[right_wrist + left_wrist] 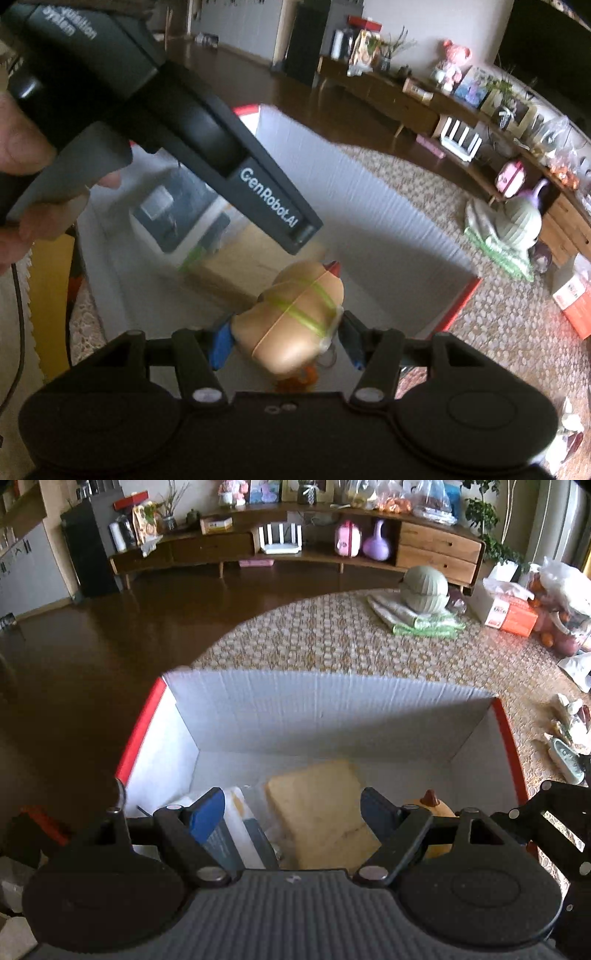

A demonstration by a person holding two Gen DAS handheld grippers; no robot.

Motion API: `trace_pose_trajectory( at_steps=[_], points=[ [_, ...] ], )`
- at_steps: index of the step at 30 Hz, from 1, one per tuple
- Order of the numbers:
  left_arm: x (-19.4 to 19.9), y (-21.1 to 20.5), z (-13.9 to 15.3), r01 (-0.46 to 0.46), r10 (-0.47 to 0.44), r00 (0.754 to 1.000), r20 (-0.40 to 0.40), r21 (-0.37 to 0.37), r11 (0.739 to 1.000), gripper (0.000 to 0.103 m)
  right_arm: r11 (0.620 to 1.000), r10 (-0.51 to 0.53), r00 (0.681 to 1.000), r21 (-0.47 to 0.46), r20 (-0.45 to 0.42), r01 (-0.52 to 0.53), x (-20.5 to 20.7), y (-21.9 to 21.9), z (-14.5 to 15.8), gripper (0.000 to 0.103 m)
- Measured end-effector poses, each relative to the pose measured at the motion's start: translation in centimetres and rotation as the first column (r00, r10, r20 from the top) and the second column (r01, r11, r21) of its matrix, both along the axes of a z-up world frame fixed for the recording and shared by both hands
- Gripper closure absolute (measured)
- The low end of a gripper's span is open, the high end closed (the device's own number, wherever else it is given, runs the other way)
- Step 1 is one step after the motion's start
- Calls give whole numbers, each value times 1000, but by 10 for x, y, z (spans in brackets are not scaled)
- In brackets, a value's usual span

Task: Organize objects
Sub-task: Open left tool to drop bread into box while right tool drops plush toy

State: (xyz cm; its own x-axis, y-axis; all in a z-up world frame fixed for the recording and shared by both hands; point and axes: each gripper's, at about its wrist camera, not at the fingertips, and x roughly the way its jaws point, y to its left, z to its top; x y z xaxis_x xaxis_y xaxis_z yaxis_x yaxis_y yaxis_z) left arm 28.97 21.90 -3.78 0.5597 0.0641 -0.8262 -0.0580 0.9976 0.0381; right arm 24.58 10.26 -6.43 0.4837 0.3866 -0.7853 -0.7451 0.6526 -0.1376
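Note:
A white cardboard box (332,701) with red outer sides stands open on a patterned rug (332,638). Inside lie a yellow sponge-like slab (317,805) and a blue-and-white packet (240,823). My left gripper (293,812) hangs open over them, holding nothing. A toy hot dog (295,314) with green stripes sits between the blue fingers of my right gripper (288,343), which is shut on it over the box (369,206). In the left wrist view the hot dog (436,806) shows at the box's right side. A hand (22,155) holds the left gripper's body (184,129).
A green ribbed pot (424,589) sits on folded cloths at the rug's far side, beside an orange tissue box (506,613) and bags of fruit (557,605). Small loose items (565,753) lie right of the box. A wooden sideboard (295,550) lines the wall.

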Motion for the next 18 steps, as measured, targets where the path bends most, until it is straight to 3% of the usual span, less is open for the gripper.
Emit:
trace_pose_trajectory(
  at_steps=[6,9,11,18],
  points=[
    [0,4,-18,-16,15,999,-32,-21,1000,22,1000,-16,1000,1,-15,16,-2,0,-5,40],
    [-3,8,-20,-29,28,999,-36,-36,999,22,999,-28,999,18,-19,28,-4,-5,-2,33],
    [-4,8,-20,-35,34,999,-32,-44,998,22,999,-37,999,35,-10,37,-5,-10,2,26],
    [-16,8,-6,-50,50,999,2,-59,997,22,994,-19,1000,109,-4,19,-19,-29,27,23]
  ],
)
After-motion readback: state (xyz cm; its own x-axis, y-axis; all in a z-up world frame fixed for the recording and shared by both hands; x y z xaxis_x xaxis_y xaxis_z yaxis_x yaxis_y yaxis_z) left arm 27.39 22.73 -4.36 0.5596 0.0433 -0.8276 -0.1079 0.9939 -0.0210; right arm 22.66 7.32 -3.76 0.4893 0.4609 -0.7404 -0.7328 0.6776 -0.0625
